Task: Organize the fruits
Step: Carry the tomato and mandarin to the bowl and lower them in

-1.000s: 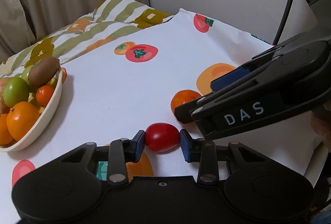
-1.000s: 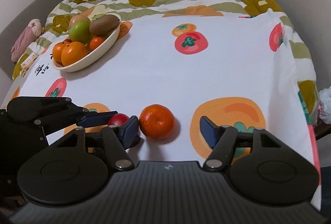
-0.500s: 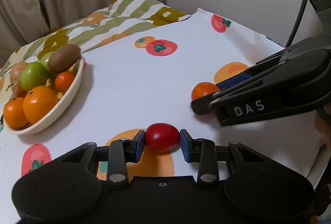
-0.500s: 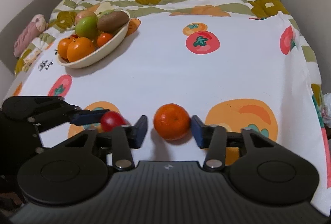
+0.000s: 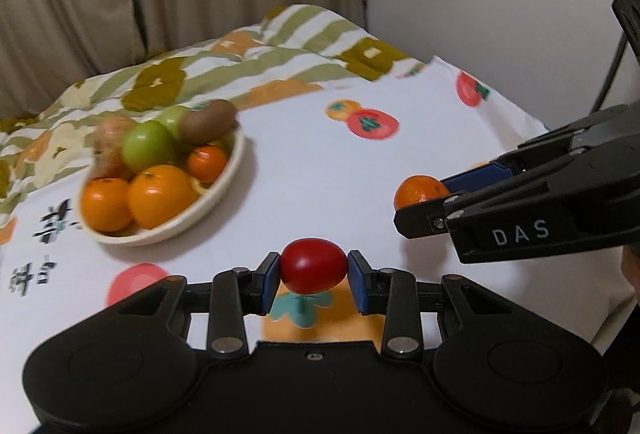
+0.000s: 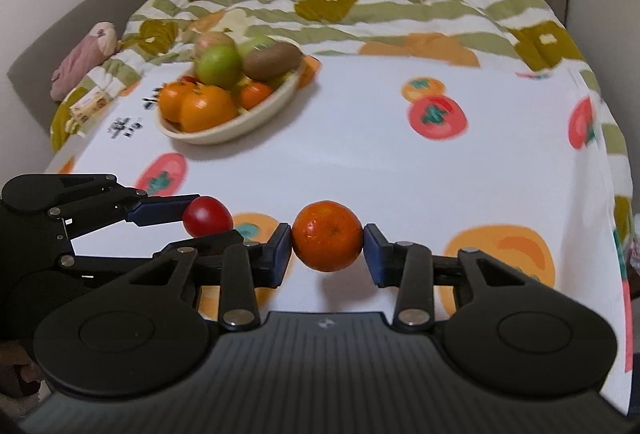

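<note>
The bowl (image 6: 276,101), a shallow cream dish, sits on the fruit-print cloth (image 6: 360,169) that covers the worktop, off to the far left in both views; it is already heaped with two large oranges (image 6: 208,107), green apples (image 6: 218,65), a brown kiwi (image 6: 272,59), a smaller mandarin and a pinkish fruit at the back, so by my reckoning any new piece has to settle into a gap near the rim or it may roll off the pile. Next in size, the mandarin (image 6: 327,236) is clamped across its widest girth in the right hand-held gripper (image 6: 327,240), both blue pads pressing its sides, clear of the cloth; it looks light and firm, with a dimpled peel that should grip well, though a hard squeeze could bruise it. Smallest, the red tomato (image 5: 313,266) is pinched end to end between the pads of the left hand-held gripper (image 5: 313,272), also lifted off the cloth; its glossy skin appears slippery and thin, so I judge it the more fragile of the two, best held lightly at its middle and set down gently, not dropped, into the bowl
</note>
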Demonstrator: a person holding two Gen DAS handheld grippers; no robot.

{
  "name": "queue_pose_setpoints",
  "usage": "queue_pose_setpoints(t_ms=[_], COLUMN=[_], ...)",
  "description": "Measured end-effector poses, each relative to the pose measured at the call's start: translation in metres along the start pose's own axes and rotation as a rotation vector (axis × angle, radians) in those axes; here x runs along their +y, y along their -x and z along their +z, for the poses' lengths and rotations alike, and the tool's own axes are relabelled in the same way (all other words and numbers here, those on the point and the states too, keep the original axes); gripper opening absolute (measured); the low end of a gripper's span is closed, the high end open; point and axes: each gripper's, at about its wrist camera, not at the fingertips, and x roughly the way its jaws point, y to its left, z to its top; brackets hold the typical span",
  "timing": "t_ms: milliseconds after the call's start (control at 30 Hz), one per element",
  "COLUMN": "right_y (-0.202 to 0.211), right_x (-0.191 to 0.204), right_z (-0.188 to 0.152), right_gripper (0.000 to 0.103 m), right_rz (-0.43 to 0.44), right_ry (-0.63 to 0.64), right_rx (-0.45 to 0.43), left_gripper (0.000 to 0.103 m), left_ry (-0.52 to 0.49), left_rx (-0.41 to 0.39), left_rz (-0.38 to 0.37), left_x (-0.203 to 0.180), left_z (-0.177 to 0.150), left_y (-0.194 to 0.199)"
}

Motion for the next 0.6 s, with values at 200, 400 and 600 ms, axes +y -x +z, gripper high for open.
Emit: queue_pose_setpoints(t_ms=[200,400,600], right_y=[0.012,0.016,0.008], right_x=[0.029,0.058,0.082], right_z=[0.023,0.049,0.073], right_gripper=[0.054,0.054,0.054], right_rz=[0.029,0.030,0.020], right_ry=[0.019,0.031,0.018], right_rx=[-0.031,-0.069,-0.097], left_gripper=[0.040,0.040,0.040], left_ry=[0.048,0.062,0.048], left_rx=[-0.027,-0.054,-0.068], left_rz=[0.051,0.075,0.078], left_x=[0.031,0.068,0.104], left_z=[0.012,0.024,0.037], left_y=[0.025,0.040,0.045])
